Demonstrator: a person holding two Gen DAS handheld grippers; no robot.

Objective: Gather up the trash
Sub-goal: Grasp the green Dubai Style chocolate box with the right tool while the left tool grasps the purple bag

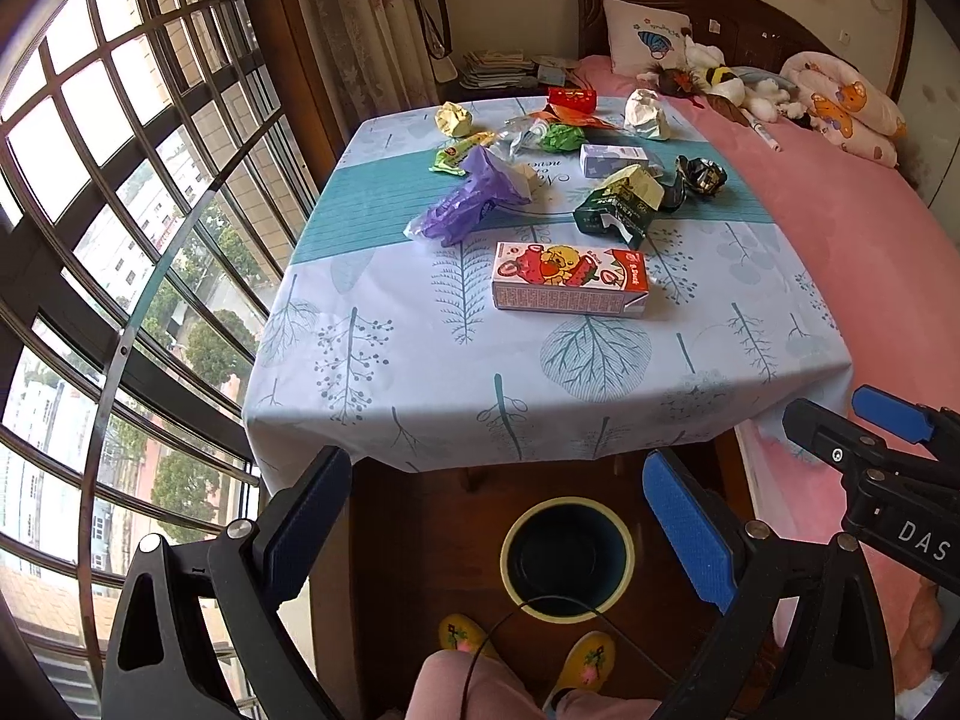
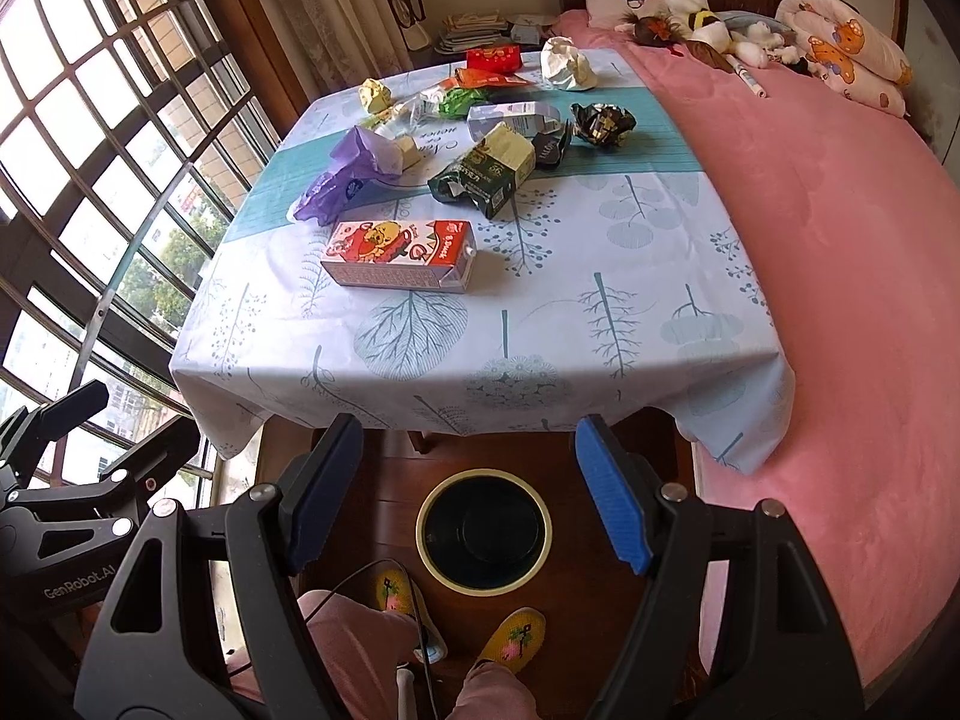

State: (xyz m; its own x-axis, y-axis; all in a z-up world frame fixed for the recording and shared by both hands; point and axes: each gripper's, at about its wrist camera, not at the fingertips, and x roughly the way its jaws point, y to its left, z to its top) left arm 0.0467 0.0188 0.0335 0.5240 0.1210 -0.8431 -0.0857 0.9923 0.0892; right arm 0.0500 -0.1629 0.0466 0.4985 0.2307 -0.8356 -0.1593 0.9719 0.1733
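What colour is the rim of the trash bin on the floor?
Pale yellow around a dark inside; the trash bin shows best in the right wrist view.

A table [image 1: 420, 408], draped in a leaf-printed cloth, is strewn with trash: a strawberry milk carton [image 1: 570, 286], a purple plastic bag [image 1: 468, 198], a crushed green carton [image 1: 618, 204] and crumpled paper balls [image 1: 647, 114].
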